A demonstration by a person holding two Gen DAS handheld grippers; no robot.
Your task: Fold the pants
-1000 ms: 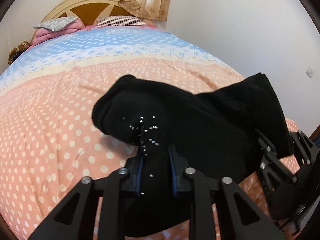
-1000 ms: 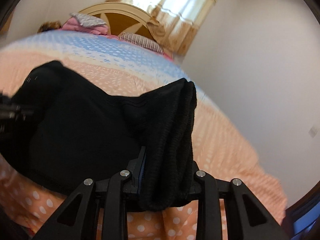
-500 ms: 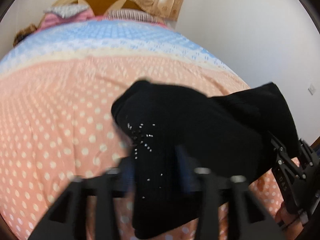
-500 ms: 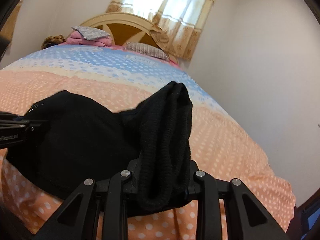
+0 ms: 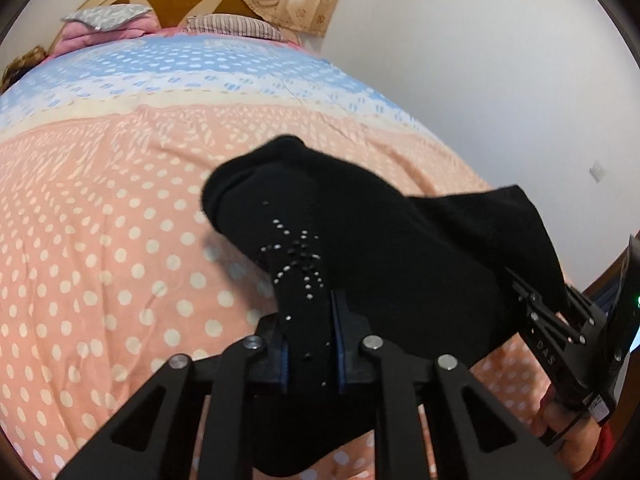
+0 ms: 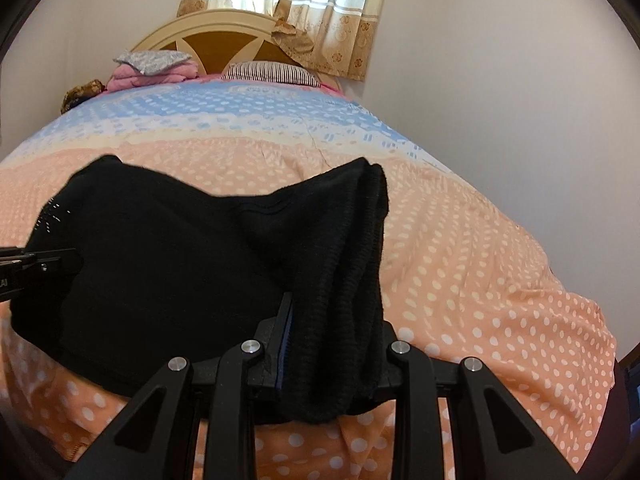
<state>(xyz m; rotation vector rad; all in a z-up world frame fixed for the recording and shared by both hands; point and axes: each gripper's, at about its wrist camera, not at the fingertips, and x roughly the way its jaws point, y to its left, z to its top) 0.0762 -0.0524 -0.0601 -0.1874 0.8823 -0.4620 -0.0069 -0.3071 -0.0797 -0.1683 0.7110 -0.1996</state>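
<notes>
Holding: both hand-held grippers are gripping one pair of black pants (image 5: pixel 400 264) above the near end of the bed.
Left gripper (image 5: pixel 310 344): its jaws are clamping a fold of the pants next to a silver stud pattern (image 5: pixel 296 256); having just opened and closed again, they are pinching cloth between them.
Right gripper (image 6: pixel 332 356): its jaws are clenching a thick ribbed bunch of the pants, probably the waistband.
Pants: hanging in a sagging span between the two grippers, the studded corner at left, the ribbed end at right.
Bedspread (image 6: pixel 460 264): lying under the pants, peach with white dots near, blue far.
Pillows (image 6: pixel 272 72): sitting against the far headboard (image 6: pixel 224 36).
</notes>
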